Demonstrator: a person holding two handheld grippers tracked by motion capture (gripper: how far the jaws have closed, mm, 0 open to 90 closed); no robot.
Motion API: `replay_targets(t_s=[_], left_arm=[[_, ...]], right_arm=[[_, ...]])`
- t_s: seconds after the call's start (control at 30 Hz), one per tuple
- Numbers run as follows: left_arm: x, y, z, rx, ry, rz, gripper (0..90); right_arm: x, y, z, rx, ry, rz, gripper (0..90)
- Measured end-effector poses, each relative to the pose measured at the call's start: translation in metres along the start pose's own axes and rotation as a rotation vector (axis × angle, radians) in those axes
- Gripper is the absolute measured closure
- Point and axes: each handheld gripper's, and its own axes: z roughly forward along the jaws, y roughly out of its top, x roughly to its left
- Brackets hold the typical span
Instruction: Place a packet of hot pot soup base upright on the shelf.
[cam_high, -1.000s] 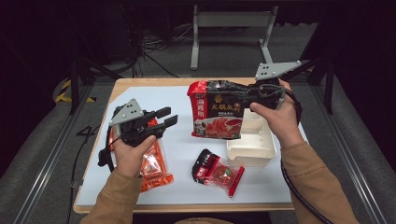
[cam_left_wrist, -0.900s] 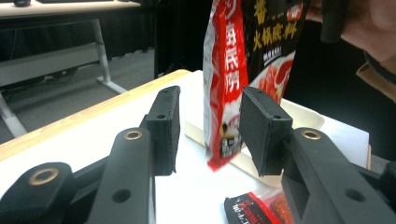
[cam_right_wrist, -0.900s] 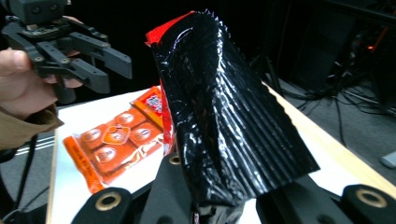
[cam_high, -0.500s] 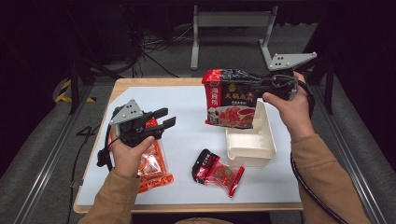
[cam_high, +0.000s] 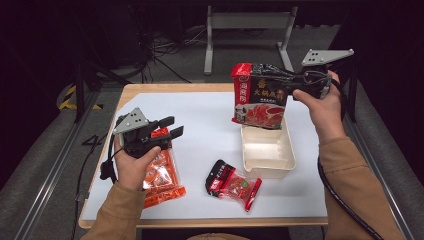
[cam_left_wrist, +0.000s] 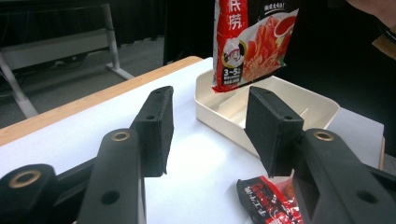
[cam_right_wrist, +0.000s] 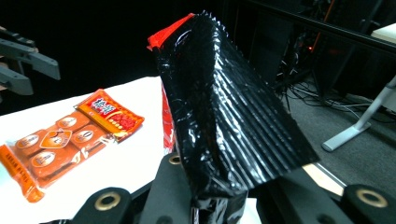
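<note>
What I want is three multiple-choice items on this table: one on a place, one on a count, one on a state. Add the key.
1. Where is the large red and black pouch?
A. Hanging over the cream tray
B. Flat at the table's left edge
C. On the floor

2. How many packets lie on the white table cover?
A. One
B. Two
C. Four

3. How do the left gripper jaws stand?
A. Apart, nothing between them
B. Clamped on a packet
C. Clamped on the tray

Key: 1 A, the right gripper holds it there. 2 B, the orange packet and the small red and black packet. 3 A, they have just been opening, gap bare.
</note>
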Motion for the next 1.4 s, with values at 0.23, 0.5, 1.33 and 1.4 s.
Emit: replay_targets(t_s=[0.23, 0.5, 1.33, 1.4], left_arm=[[0.002, -0.001, -0.001, 0.004, 0.004, -0.004, 52.1], [0.003, -0.001, -0.002, 0.004, 0.007, -0.008, 52.1], [0.007, -0.003, -0.002, 0.005, 0.015, -0.019, 51.6], [0.007, -0.003, -0.002, 0.004, 0.016, -0.020, 51.5]], right_arm=[[-0.014, -0.008, -0.001, -0.021, -0.020, 0.009, 79.7], [-0.025, -0.016, 0.003, -0.021, -0.040, -0.038, 79.7], [-0.047, -0.058, 0.022, -0.027, -0.028, -0.009, 79.4], [-0.048, -0.060, 0.023, -0.034, -0.031, -0.009, 79.4]])
